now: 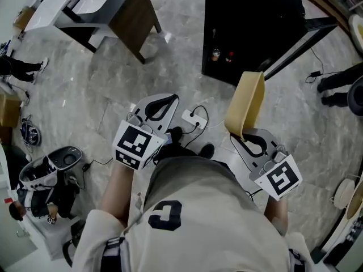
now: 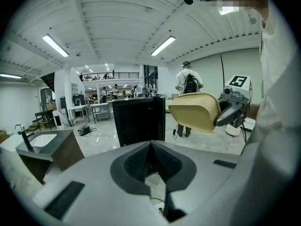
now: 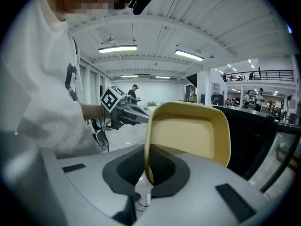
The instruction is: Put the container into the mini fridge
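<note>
A shallow yellow container (image 1: 246, 103) stands on edge, its rim pinched in my right gripper (image 1: 240, 135), which is shut on it. The right gripper view shows the container's (image 3: 188, 135) hollow side, with the jaws (image 3: 147, 169) clamped on its left rim. The black mini fridge (image 1: 249, 21) stands on the floor ahead, its door (image 1: 300, 41) swung open to the right. My left gripper (image 1: 163, 100) hovers to the left, shut and empty, its fingers meeting at the tip (image 2: 150, 145). The left gripper view also shows the fridge (image 2: 138, 121) and the held container (image 2: 195, 112).
A brown cabinet with a white sink (image 1: 108, 7) stands at the far left. A power strip with cables (image 1: 193, 118) lies on the marble floor between the grippers. Gear lies at the left (image 1: 51, 171). A person with a backpack (image 2: 188, 86) stands beyond the fridge.
</note>
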